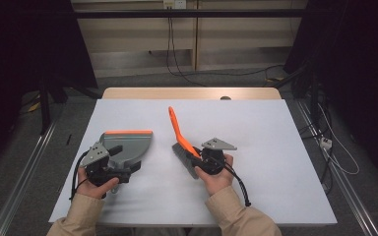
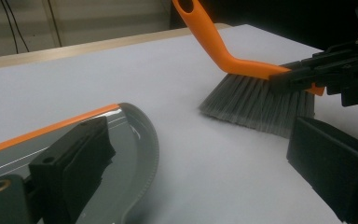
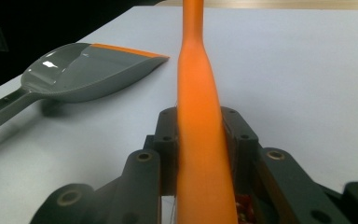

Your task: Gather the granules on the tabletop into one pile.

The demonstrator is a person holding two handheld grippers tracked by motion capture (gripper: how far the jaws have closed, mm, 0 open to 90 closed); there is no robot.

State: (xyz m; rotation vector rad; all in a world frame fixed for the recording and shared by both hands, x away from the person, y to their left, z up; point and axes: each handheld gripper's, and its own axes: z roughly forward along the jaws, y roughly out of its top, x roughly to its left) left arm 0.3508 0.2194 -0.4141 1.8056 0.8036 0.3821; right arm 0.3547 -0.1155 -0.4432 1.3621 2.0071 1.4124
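While right tool pinches brush at head, bristles on table; dustpan near, left.

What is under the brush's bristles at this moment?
The grey bristles of the brush rest directly on the bare white table; no debris shows around them. The right gripper clamps its orange back. The spot beneath the bristle tips is covered.

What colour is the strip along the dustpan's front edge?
Orange, on a grey dustpan; clearest in the high view.
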